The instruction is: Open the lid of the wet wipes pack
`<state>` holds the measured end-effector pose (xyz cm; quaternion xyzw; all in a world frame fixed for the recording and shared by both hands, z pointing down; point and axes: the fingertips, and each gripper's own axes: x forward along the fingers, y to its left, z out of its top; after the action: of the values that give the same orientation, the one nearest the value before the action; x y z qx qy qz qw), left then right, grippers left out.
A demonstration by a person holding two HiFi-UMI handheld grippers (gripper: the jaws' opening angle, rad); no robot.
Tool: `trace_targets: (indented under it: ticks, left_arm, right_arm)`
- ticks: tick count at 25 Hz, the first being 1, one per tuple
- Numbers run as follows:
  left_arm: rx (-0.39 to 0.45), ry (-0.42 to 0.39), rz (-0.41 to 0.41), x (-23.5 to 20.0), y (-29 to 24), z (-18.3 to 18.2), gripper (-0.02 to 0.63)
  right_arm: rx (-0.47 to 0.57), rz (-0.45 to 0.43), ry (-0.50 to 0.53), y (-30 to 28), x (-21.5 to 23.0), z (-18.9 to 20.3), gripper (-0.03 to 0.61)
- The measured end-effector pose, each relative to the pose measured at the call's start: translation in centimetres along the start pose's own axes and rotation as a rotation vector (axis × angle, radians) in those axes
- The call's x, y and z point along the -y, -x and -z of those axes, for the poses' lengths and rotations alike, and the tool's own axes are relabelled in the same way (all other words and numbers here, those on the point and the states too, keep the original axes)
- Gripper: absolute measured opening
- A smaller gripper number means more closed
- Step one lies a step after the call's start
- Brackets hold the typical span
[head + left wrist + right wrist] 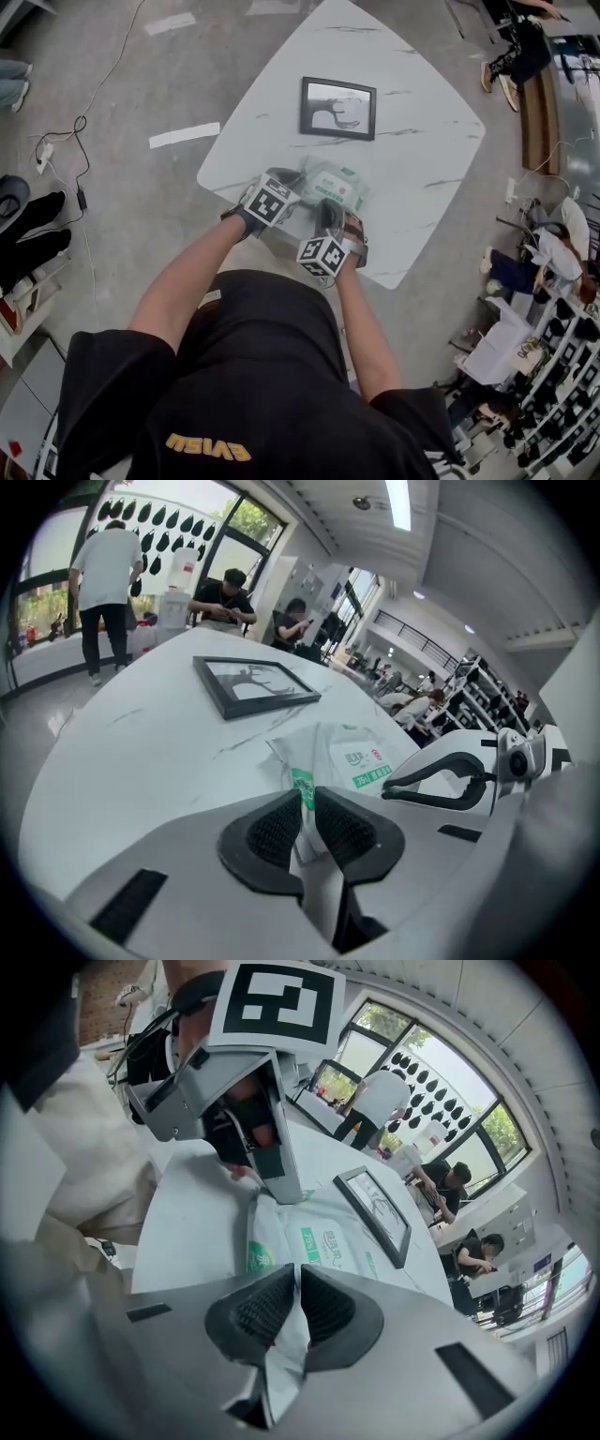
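Centrally, on the table (412,131), the wet wipes pack (336,185) is clamped at two edges by left gripper (307,819) and right gripper (296,1305).

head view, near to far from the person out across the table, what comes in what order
right gripper → wet wipes pack → picture frame

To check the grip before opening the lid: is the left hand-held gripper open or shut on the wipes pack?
Shut: the left hand-held gripper pinches an edge of the wipes pack between its pads.
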<state>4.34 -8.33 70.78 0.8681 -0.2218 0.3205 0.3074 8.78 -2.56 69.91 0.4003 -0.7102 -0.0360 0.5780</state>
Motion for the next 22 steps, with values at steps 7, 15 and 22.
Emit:
trace_targets:
  ticks: [7,15,22]
  left_arm:
    - [-0.008,-0.010,0.003,0.1,0.1,0.1,0.067]
    - [-0.015,-0.004,0.005,0.0,-0.1,0.3,0.067]
    - [-0.014,-0.002,0.010,0.0,-0.1,0.1,0.067]
  right_arm:
    - [-0.058,0.037,0.034,-0.3,0.2,0.1,0.011]
    - [-0.066,0.077,0.101,-0.1,0.5,0.0,0.033]
    - [-0.051,0.104,0.113,0.4,1.4,-0.3,0.077]
